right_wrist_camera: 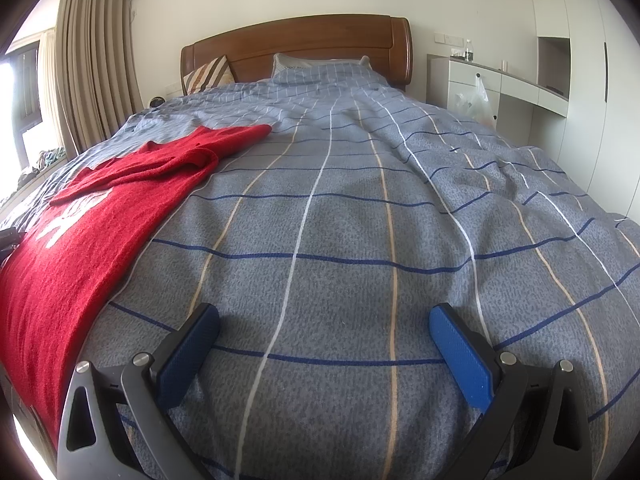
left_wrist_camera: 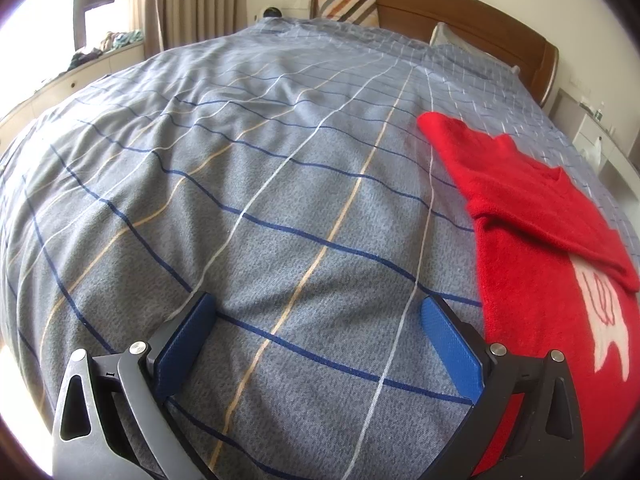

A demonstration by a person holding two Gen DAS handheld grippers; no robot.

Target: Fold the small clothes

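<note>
Over checked bedding [left_wrist_camera: 280, 200], both grippers [left_wrist_camera: 316, 308] [right_wrist_camera: 324, 320] tilt downward, jaws released beside red sweater [left_wrist_camera: 540, 240].

left gripper [left_wrist_camera: 316, 320]: jaws standing wide, nothing between them, hovering over the bed | red sweater [left_wrist_camera: 536, 240]: lying on the checked bedcover [left_wrist_camera: 248, 184] at 3 o'clock, sleeve folded across its body, just beside the right blue pad | headboard [left_wrist_camera: 440, 12]: sitting at 12 o'clock, striped pillow [left_wrist_camera: 352, 8] leaning against it
</note>
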